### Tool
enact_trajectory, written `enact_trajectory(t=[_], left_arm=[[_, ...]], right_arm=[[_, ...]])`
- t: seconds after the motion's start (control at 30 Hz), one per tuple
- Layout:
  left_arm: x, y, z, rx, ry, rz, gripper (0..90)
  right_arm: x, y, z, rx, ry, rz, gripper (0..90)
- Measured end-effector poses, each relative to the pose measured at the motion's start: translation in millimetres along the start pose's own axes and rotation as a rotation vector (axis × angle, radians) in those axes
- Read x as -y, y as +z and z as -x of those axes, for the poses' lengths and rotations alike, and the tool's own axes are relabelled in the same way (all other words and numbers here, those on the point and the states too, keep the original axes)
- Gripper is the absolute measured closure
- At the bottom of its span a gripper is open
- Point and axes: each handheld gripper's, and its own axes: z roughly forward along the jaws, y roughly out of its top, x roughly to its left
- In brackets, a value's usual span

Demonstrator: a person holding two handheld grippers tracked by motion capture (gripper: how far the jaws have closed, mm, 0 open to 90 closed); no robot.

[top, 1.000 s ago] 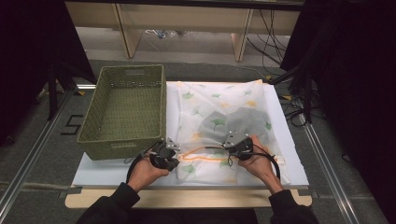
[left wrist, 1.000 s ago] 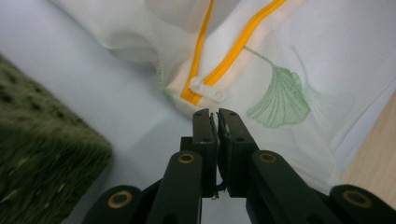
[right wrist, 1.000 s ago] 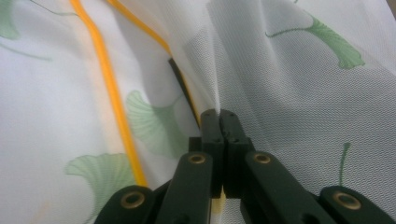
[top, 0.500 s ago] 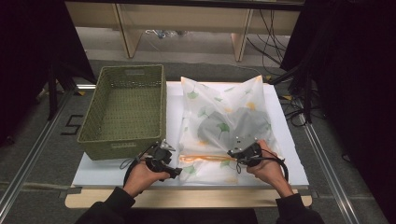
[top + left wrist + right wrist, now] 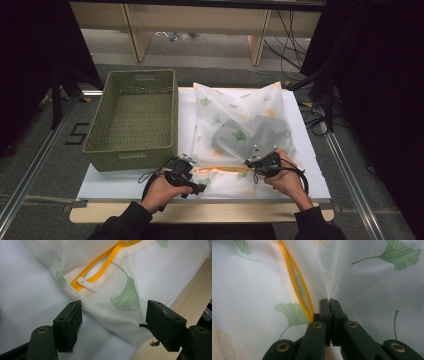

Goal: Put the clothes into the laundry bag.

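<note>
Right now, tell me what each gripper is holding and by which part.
The right gripper is shut on the mesh bag, pinching its fabric beside the orange zipper. The left gripper holds nothing: its jaws have just opened, the bag's corner loose between them.

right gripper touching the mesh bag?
Touching. In the right gripper view the right gripper has its jaws shut on a pinched fold of the mesh bag, beside the orange zipper.

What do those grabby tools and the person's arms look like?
Each gripper, left gripper and right gripper, has two chunky black jaws on dark arms with brass-coloured rivets. A black cable loops from the left one, and another trails from the right. A grey plate sits atop the right one. The person wears dark sleeves.
</note>
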Motion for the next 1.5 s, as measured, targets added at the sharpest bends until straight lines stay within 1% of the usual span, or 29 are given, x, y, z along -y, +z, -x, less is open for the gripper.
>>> enact_trajectory(t=[0.13, 0.17, 0.2, 0.23, 0.27, 0.33, 0.4, 0.43, 0.47, 0.5, 0.53, 0.57, 0.6, 0.8, 0.9, 0.93, 0.97, 1.0, 1.03, 1.07, 1.1, 1.13, 1.17, 1.2, 1.23, 1.27, 1.37, 1.47, 1.5], left_arm=[[-0.9, 2.1, 5.0, -0.024, -0.003, 0.001, 29.4], [-0.7, 4.9, 9.1, -0.040, -0.017, 0.033, 29.6], [-0.6, 5.5, 11.0, -0.066, 0.009, 0.036, 35.3], [-0.1, 5.3, 12.2, -0.091, 0.050, 0.029, 40.6], [0.5, 5.2, 13.3, -0.114, 0.069, 0.032, 46.9], [1.7, 5.4, 12.7, -0.127, 0.067, 0.050, 56.3], [2.4, 5.3, 8.5, -0.110, 0.086, 0.081, 68.9], [2.8, 4.9, 6.9, -0.106, 0.084, 0.090, 75.8], [2.7, 4.2, 6.5, -0.087, 0.084, 0.087, 79.5], [2.7, 4.1, 7.9, -0.085, 0.084, 0.101, 81.8], [2.1, 2.8, 8.7, -0.078, 0.098, 0.106, 84.2], [1.8, 2.5, 10.8, -0.066, 0.090, 0.116, 85.7], [0.9, 0.5, 12.7, -0.074, 0.117, 0.115, 86.0], [-0.1, -5.4, 18.9, -0.076, 0.138, 0.145, 86.4], [-1.6, -9.5, 20.7, -0.076, 0.140, 0.156, 86.3], [-1.9, -11.5, 21.7, -0.069, 0.143, 0.160, 86.3], [-2.3, -12.1, 21.7, -0.060, 0.140, 0.167, 86.2], [-2.6, -13.8, 21.2, -0.063, 0.157, 0.167, 85.8], [-2.2, -13.6, 21.0, -0.070, 0.147, 0.173, 85.6], [-1.9, -14.5, 21.0, -0.059, 0.143, 0.167, 85.2], [-1.5, -13.9, 20.6, -0.051, 0.128, 0.171, 84.4], [-1.1, -13.9, 19.4, -0.060, 0.131, 0.174, 83.8], [-0.3, -12.8, 16.5, -0.060, 0.122, 0.168, 82.5], [-0.3, -12.8, 16.5, -0.060, 0.122, 0.168, 77.2], [0.1, -13.3, 15.6, -0.086, 0.138, 0.151, 77.2], [0.3, -12.8, 14.5, -0.116, 0.156, 0.151, 73.5], [1.2, -10.2, 9.6, -0.071, 0.068, 0.132, 56.9], [1.7, -7.2, 3.5, -0.065, -0.009, 0.125, 43.9], [1.7, -6.4, 1.2, -0.048, -0.022, 0.124, 40.5]], right_arm=[[-0.3, 0.0, 0.9, -0.005, -0.010, 0.010, 90.0], [-0.2, -0.3, 1.1, -0.003, -0.008, 0.013, 90.0], [-0.2, -0.5, 2.0, -0.001, -0.010, 0.018, 90.0], [-0.1, -1.2, 0.8, 0.001, 0.019, 0.018, 90.0], [0.1, -1.3, 1.5, -0.005, 0.018, 0.020, 89.2], [0.2, -0.8, 2.2, 0.000, 0.022, 0.023, 86.6], [0.2, 0.1, 2.2, -0.002, 0.023, 0.026, 82.3], [0.1, 0.0, 1.6, 0.001, 0.039, 0.027, 76.5], [-0.5, -0.1, 0.8, 0.004, 0.057, 0.035, 70.7], [-1.4, -1.1, 1.8, -0.001, 0.064, 0.035, 67.9], [-2.5, -1.4, 2.1, 0.004, 0.067, 0.050, 65.6], [-3.9, -1.5, 0.9, 0.004, 0.069, 0.066, 63.3], [-5.2, -1.2, 0.3, 0.011, 0.062, 0.075, 60.9], [-14.2, 9.9, -7.4, 0.059, 0.028, 0.061, 51.3], [-21.3, 17.8, -7.0, 0.065, 0.020, 0.071, 52.1], [-23.2, 21.4, -6.5, 0.063, 0.020, 0.064, 54.8], [-24.6, 24.9, -6.0, 0.072, 0.000, 0.048, 58.9], [-25.2, 28.5, -5.2, 0.063, 0.000, 0.025, 67.7], [-25.2, 31.1, -4.9, 0.051, -0.021, 0.003, 78.9], [-24.7, 32.9, -5.2, 0.040, -0.045, -0.010, 86.4], [-24.3, 33.8, -4.8, 0.031, -0.060, -0.020, 90.0], [-23.6, 33.8, -3.1, 0.040, -0.071, -0.030, 90.0], [-24.3, 32.0, -1.4, 0.030, -0.080, -0.028, 90.0], [-24.3, 32.0, -1.4, 0.030, -0.080, -0.028, 90.0], [-26.8, 25.6, -2.5, 0.033, -0.054, 0.004, 90.0], [-28.3, 21.5, -1.4, 0.035, -0.058, 0.012, 90.0], [-31.2, 11.0, 1.2, 0.065, -0.052, 0.046, 90.0], [-32.6, 1.7, 6.1, 0.088, -0.038, 0.077, 90.0], [-32.9, -0.5, 7.2, 0.098, -0.029, 0.092, 90.0]])
